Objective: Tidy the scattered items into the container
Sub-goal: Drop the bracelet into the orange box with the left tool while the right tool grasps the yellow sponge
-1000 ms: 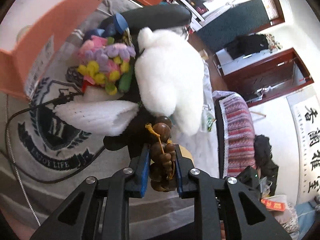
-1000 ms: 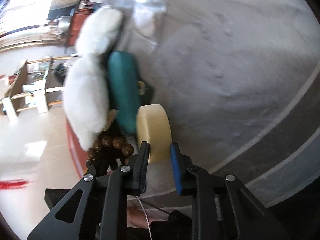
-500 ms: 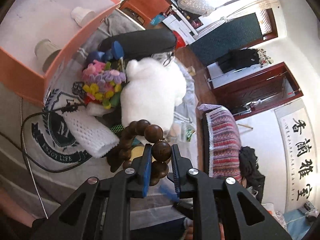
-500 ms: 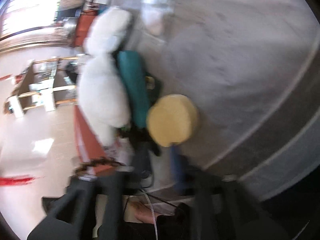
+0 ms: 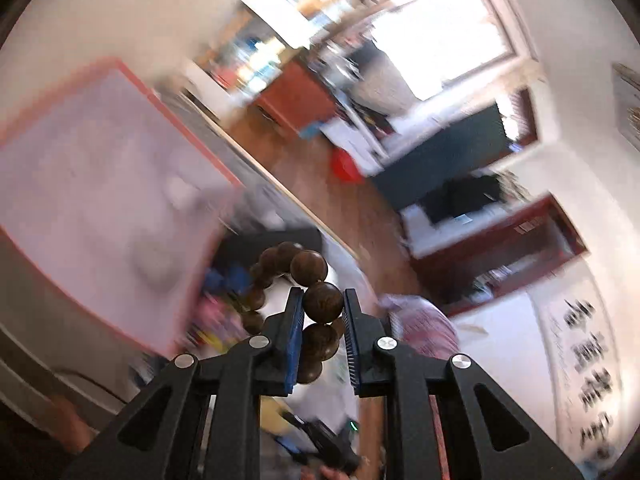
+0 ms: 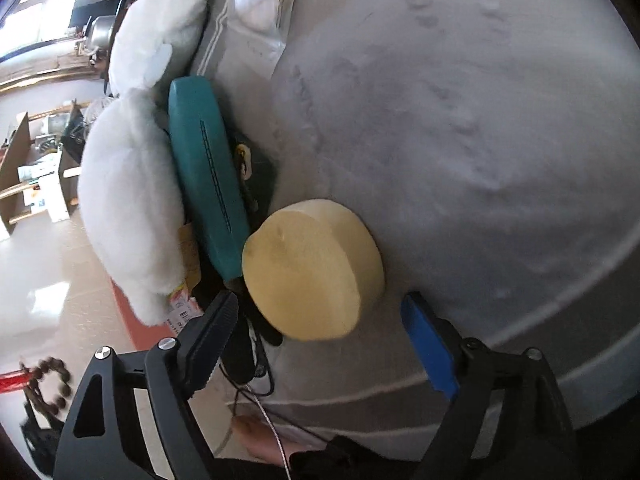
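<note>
The left gripper (image 5: 319, 312) is clamped on a dark wooden bead of the bracelet (image 5: 294, 276), whose loop curls up toward eleven o'clock. Beyond it, at nine o'clock, lies the blurred orange box (image 5: 120, 184) with its pale inside.

The right gripper (image 6: 316, 320) has its jaws opening wide; the yellow roll (image 6: 312, 268) lies on the grey cloth (image 6: 460, 140) just ahead of the pads, touching neither. At eleven o'clock of the roll lies a teal case (image 6: 204, 168), then white plush (image 6: 128, 200) beyond it.

dark wooden bead bracelet (image 5: 316, 300) aloft, pale yellow foam disc (image 6: 312, 276) on grey cloth
</note>
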